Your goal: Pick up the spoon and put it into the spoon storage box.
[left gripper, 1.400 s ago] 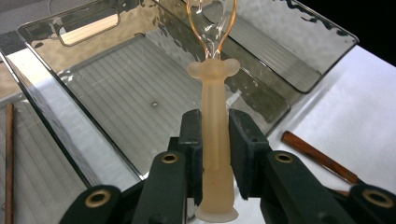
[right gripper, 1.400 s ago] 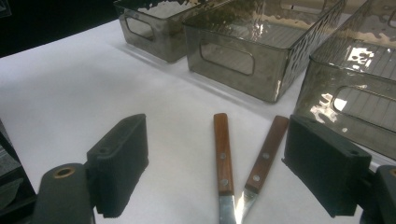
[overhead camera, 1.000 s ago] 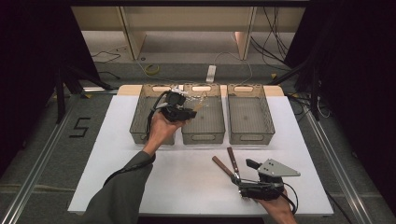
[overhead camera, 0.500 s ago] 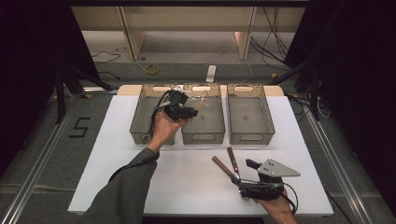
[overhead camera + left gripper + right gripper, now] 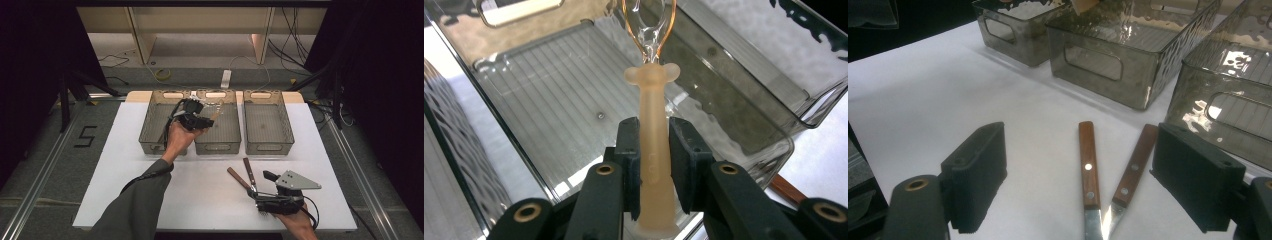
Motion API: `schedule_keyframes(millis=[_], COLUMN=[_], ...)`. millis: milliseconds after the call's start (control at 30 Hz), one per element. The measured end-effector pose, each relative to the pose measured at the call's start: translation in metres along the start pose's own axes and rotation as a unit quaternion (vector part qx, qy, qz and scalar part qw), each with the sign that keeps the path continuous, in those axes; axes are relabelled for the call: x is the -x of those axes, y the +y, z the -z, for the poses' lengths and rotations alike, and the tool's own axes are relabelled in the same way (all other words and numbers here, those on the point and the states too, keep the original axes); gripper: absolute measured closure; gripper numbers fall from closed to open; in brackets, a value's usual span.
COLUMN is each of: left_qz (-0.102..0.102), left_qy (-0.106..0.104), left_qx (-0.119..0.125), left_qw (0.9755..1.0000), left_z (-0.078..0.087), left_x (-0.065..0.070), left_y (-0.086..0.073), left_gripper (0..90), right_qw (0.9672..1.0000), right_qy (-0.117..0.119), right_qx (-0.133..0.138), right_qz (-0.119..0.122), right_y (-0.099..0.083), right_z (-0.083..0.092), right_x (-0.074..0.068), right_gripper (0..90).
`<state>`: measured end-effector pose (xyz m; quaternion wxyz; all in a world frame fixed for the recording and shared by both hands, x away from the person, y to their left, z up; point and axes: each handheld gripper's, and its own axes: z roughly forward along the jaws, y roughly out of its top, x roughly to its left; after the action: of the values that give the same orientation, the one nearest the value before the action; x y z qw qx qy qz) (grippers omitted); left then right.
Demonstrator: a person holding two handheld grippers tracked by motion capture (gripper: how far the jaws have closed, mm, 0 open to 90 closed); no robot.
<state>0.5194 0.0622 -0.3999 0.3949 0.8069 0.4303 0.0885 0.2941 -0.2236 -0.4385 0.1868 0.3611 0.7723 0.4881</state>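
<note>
Translucent peach plastic forms the handle of a small whisk-like utensil (image 5: 653,150) that the left gripper (image 5: 200,120) is pinching, its jaws pressing on both sides of the handle. The wire loop at the far end is pointing into the middle bin (image 5: 217,125) of three smoky grey plastic bins, and the utensil is hanging over that bin's ribbed floor. The step in hand looks like sorting: the utensil is being carried in for a drop. The next move probably calls for lowering it below the middle bin's rim, then letting the jaws part so it lies flat inside.

Nearer the person than the middle bin, the right gripper (image 5: 272,202) is resting with its jaws spread wide around two wooden-handled knives (image 5: 1103,170) crossing at their blades, touching neither.

The bins are sitting on a white table (image 5: 125,175). Beyond the middle bin, cables and a power strip (image 5: 226,78) are lying on the floor by pale shelving, with black curtains on both sides.
</note>
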Motion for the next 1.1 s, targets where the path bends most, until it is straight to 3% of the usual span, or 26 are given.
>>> schedule_keyframes(millis=[133, 433, 533, 667, 833, 1100], left_qz=[-0.005, 0.008, 0.017, 0.014, 0.007, -0.001], left_qy=[0.005, 0.009, -0.004, -0.013, -0.024, -0.035], left_qx=[-0.011, -0.024, -0.032, -0.009, 0.007, 0.034], left_qw=[0.9999, 0.9996, 0.9993, 0.9998, 0.9997, 0.9988], left_z=[-0.003, -0.007, -0.007, 0.000, 0.012, 0.043], left_x=[0.001, 0.000, 0.000, 0.006, 0.012, 0.017], left_y=[-0.001, -0.004, -0.004, -0.004, -0.005, -0.015], left_gripper=[74.7, 72.4, 56.5, 40.8, 30.2, 22.1], right_qw=[1.0000, 1.0000, 1.0000, 1.0000, 1.0000, 1.0000], right_qy=[0.001, 0.000, 0.000, 0.000, 0.000, 0.000], right_qx=[0.000, 0.000, 0.001, 0.001, 0.000, -0.001], right_qz=[0.001, 0.001, 0.000, -0.001, 0.001, 0.001], right_y=[0.000, 0.000, 0.000, 0.000, 0.000, 0.000], right_z=[0.000, 0.000, 0.000, 0.000, 0.000, 0.000], right_x=[0.000, 0.000, 0.000, 0.000, 0.000, -0.001], right_gripper=[22.2, 22.3, 22.3, 22.3, 22.4, 22.5])
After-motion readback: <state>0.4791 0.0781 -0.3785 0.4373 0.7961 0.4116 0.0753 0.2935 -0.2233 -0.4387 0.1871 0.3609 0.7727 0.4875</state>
